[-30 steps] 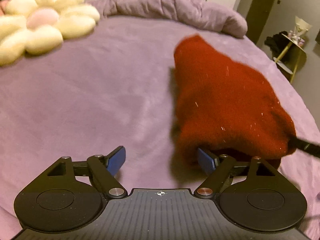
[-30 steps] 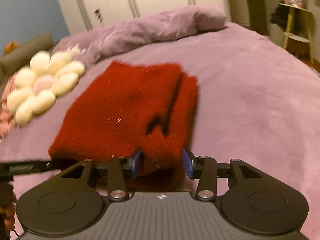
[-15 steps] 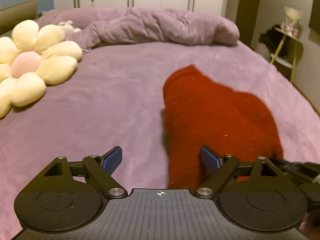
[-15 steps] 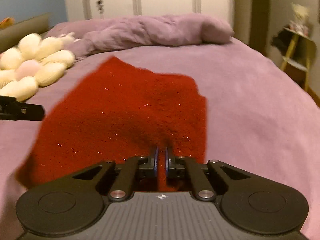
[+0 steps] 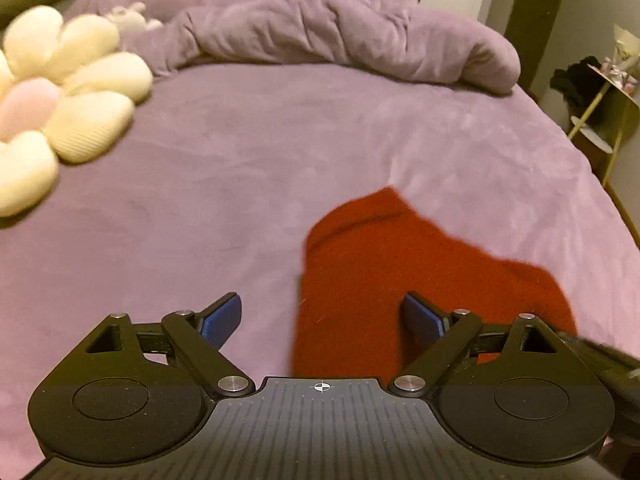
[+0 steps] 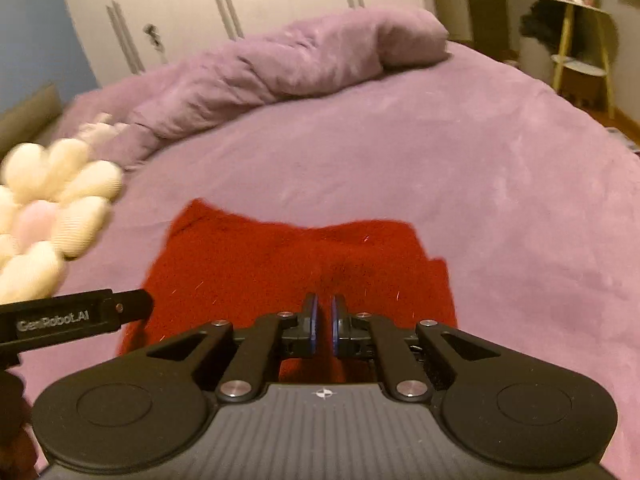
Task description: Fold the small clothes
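A small red knitted garment (image 6: 288, 264) lies on the purple bed. It also shows in the left wrist view (image 5: 400, 272), at lower right. My right gripper (image 6: 323, 320) is shut on the garment's near edge, with red cloth pinched between its blue pads. My left gripper (image 5: 322, 316) is open; its right finger (image 5: 420, 318) lies over the garment and its left finger (image 5: 222, 316) is over bare sheet. It holds nothing. The left gripper's side also shows in the right wrist view (image 6: 76, 314), at the garment's left edge.
A cream flower-shaped cushion (image 5: 60, 112) lies at the left of the bed. A bunched purple duvet (image 5: 340, 36) lies across the far end. A small yellow-legged side table (image 6: 576, 40) stands off the bed at the right. White wardrobe doors are behind.
My right gripper closed on the garment's near edge. The garment has come down from a raised, draped shape to lie lower and nearer. The left gripper stayed open.
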### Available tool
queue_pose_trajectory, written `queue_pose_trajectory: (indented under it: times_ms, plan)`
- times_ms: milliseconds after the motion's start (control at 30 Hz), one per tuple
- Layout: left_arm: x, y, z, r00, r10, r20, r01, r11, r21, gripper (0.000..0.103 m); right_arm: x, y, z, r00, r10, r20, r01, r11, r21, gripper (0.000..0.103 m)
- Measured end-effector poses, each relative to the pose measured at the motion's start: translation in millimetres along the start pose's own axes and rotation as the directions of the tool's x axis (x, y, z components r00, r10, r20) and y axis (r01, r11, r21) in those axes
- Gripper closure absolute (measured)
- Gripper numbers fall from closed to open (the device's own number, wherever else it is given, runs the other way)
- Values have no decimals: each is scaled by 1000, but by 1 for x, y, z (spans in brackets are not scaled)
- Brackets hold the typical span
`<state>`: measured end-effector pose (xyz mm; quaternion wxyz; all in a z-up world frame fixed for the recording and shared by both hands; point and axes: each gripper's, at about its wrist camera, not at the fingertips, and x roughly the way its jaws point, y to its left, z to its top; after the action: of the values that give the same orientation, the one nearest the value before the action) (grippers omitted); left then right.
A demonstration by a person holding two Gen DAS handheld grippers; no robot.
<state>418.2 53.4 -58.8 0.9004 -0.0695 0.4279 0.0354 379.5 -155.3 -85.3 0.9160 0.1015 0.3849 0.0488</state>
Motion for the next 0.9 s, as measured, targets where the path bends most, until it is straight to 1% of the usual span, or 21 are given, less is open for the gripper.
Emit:
queue_pose_trajectory:
  times_ms: [67,133,167,233,300,367,467,533,600,667,700,733,767,800,833,867,900]
  plan:
    - [18,-12,6,1000,14,-26,-13,1000,28,9,17,-2,6,999,-27,-32,27,1000,-9,98]
    - [39,-25,8,998,34,-45,-30,995,94,7,27,-6,12,997,-64,-39,63,998,-31,100]
    - [49,-31,5,997,42,-68,-34,991,126,7,36,-10,16,996,-69,-56,67,997,-31,100]
    - [67,-39,-1,993,63,-95,-47,985,165,5,47,-19,18,995,-46,-92,46,999,-5,101]
    - [74,-43,-8,995,81,-64,-67,978,198,2,59,-21,21,994,-38,-101,37,999,-12,101]
    - [77,-45,-14,996,90,-22,-83,971,222,2,69,-23,19,995,-39,-88,37,999,-28,103]
    - [76,-41,-19,996,88,1,-87,976,202,1,77,-21,12,998,-45,-41,43,998,-39,103]
    - [68,-36,-17,998,65,7,-65,982,175,1,70,-24,11,999,-32,-25,31,999,-36,103]
    - [43,-23,-22,999,16,29,-20,990,140,1,47,-25,12,1000,3,-19,-4,1000,-15,103]
    - [9,-11,-35,996,-57,65,47,990,136,2,10,-28,1,998,56,2,-56,998,-4,98]
    - [-10,-6,-46,994,-76,79,65,988,140,2,-15,-30,-12,996,82,20,-82,997,5,90]
    - [-34,2,-63,992,-90,91,77,987,141,2,-35,-32,-27,992,119,40,-120,993,11,76]
    - [-52,7,-76,989,-101,108,86,987,134,2,-55,-32,-44,986,158,51,-158,987,2,70]
    - [-69,13,-92,987,-110,119,95,988,124,2,-75,-32,-65,982,174,66,-174,985,-13,66]
    - [-80,18,-108,987,-121,108,108,987,118,2,-87,-30,-83,983,172,65,-170,985,-26,66]
    - [-84,21,-121,990,-118,81,108,987,117,2,-95,-29,-99,985,167,47,-165,986,-35,67]
    - [-84,22,-130,993,-101,55,93,988,120,1,-101,-27,-113,987,154,54,-152,988,-34,67]
